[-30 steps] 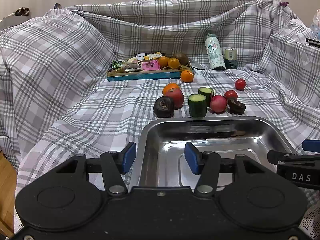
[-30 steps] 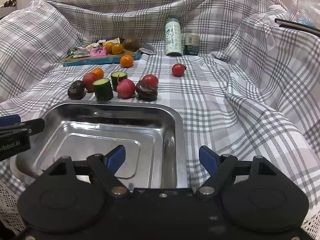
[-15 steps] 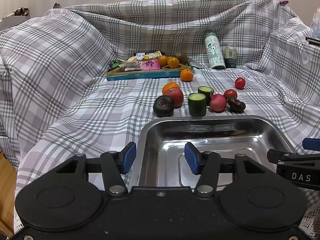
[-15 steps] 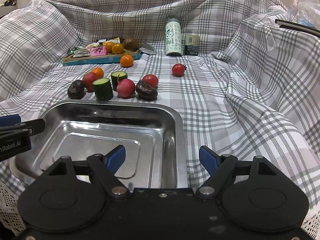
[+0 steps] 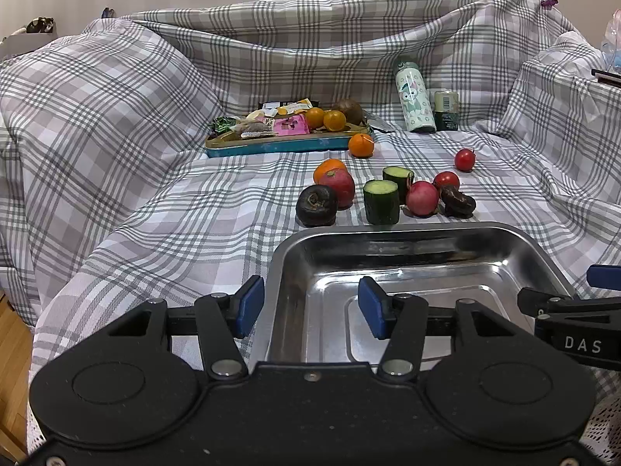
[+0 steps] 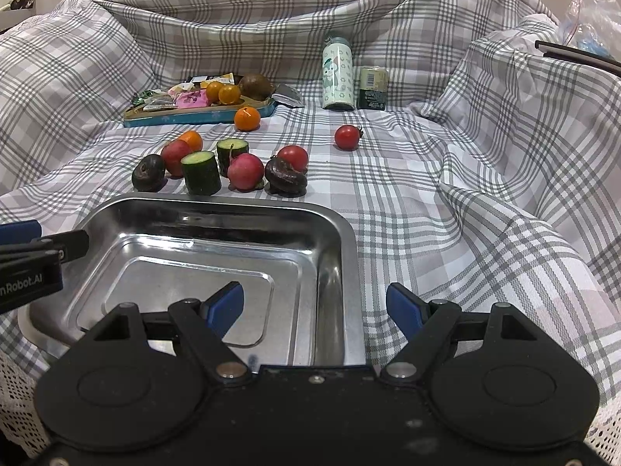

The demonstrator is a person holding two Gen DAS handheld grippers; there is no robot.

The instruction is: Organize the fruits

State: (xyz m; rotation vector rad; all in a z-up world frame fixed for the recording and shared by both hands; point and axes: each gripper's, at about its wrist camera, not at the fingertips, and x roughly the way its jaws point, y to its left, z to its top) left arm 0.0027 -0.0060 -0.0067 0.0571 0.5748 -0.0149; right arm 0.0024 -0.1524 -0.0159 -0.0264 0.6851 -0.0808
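Rumpled grey plaid cloth (image 6: 446, 209) under steel tray (image 6: 333, 233); left tongs (image 5: 310, 306) and right tongs (image 6: 315, 306) agape, empty.

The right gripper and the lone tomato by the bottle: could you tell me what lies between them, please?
In the right wrist view, only bare checked cloth lies between the right gripper and the lone tomato; the steel tray's right rim runs just left of that line.

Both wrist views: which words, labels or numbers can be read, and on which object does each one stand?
"DAS": white letters on the right claw, at the right edge of the left wrist view.
"nRobot.AI": cut off at the frame edge, on the left claw, in the right wrist view.
Bottle: only a cartoon print, no readable words.
Can: label too small to read.
Snack packets on the blue tray: print too blurred to read.
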